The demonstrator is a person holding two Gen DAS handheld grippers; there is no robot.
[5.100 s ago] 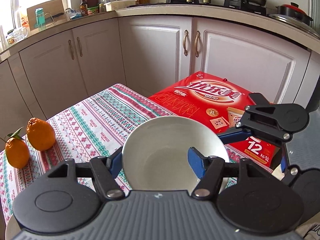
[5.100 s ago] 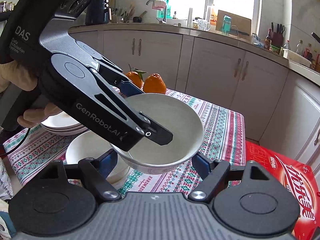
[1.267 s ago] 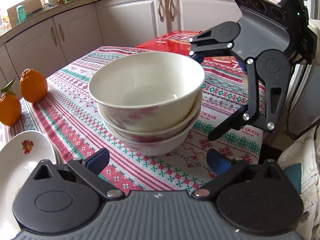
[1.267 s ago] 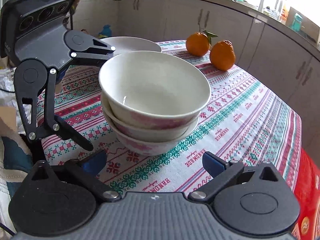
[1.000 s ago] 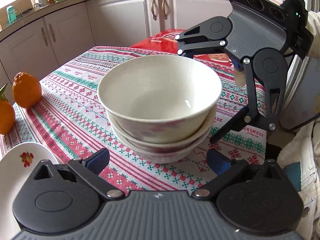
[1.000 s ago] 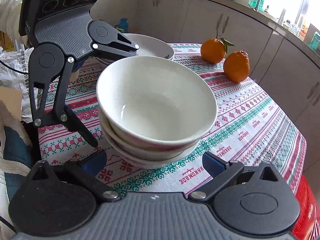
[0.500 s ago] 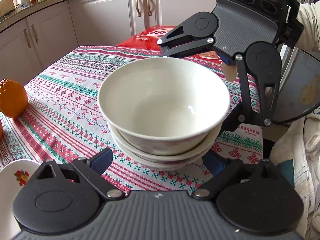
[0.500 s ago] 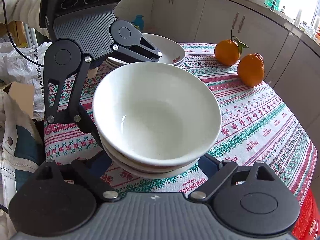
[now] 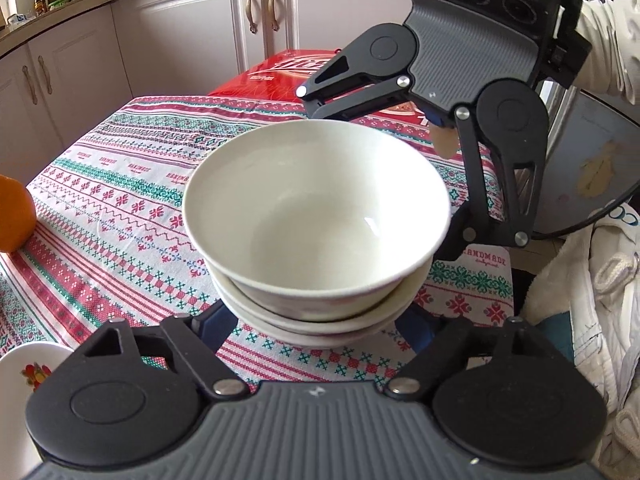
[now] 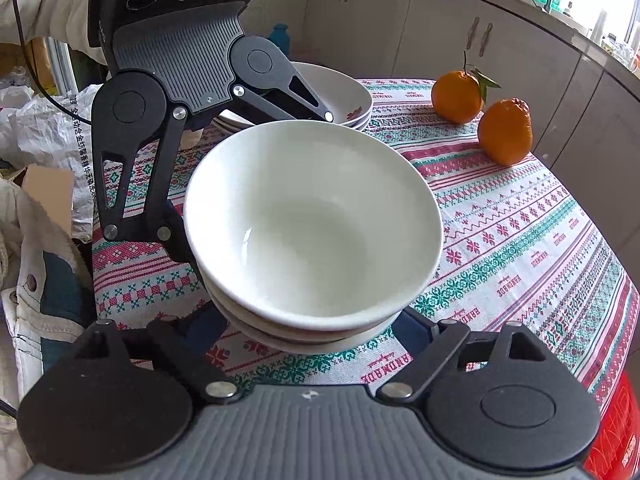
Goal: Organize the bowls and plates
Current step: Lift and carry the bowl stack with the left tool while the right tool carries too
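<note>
A: Kitchen, white cabinets; table under a patterned cloth (image 10: 520,248). Items on it?

B: Bowls (image 10: 312,216), three nested, white, standing near the table's near edge. Plates (image 10: 344,92), a stack behind them, seen in the right wrist view; the top one bears a small red motif. Two oranges (image 10: 480,112), far side, well apart from the bowls. Red box (image 9: 288,72) beyond the table.

A: Grippers?

B: Left gripper (image 9: 316,324): fingers spread wide on either side of the bowls' base, low by the cloth. Right gripper (image 10: 308,328): likewise spread, flanking the stack from the opposite side. Whether any fingertip touches the bowls, cannot tell; tips are hidden under the rims. Neither is clamped on anything.

A: Progress?

B: Bowls: grouped, done by the look of it. Plates: grouped. Remaining, as a judgement: perhaps shifting the bowl stack beside the plates, or squaring it up. No loose dish visible elsewhere.
</note>
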